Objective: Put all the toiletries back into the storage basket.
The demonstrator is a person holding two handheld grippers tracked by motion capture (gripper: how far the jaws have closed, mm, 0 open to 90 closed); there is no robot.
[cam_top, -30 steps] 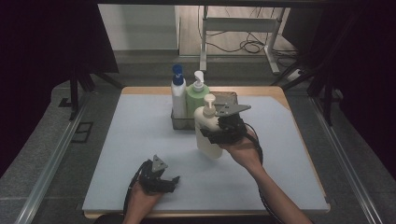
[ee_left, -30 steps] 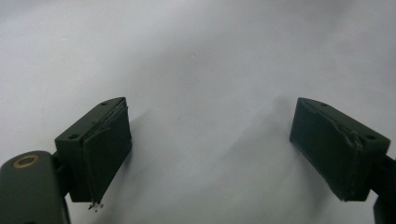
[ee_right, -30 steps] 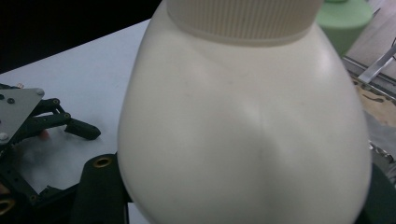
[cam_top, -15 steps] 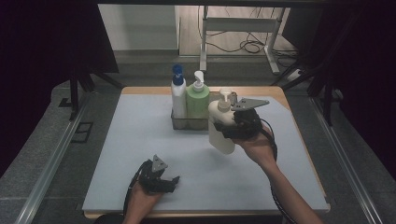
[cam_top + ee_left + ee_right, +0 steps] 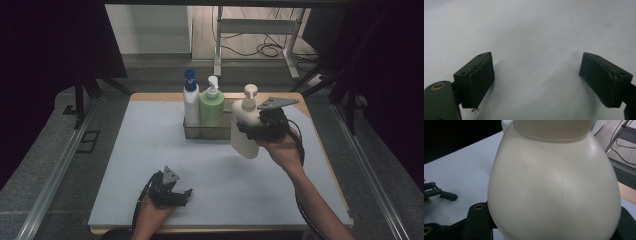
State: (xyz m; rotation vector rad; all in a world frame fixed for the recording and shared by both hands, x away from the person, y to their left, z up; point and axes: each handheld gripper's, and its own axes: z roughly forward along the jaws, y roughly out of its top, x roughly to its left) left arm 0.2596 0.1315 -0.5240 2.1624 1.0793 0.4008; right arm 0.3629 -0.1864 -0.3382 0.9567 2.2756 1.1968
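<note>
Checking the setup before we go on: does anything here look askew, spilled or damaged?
Nothing spilled. The cream pump bottle is held off the mat, tilted, in the right gripper, beside the metal caddy, where the blue-capped bottle and green bottle stand upright. The left gripper pads look frayed at their edges.
</note>
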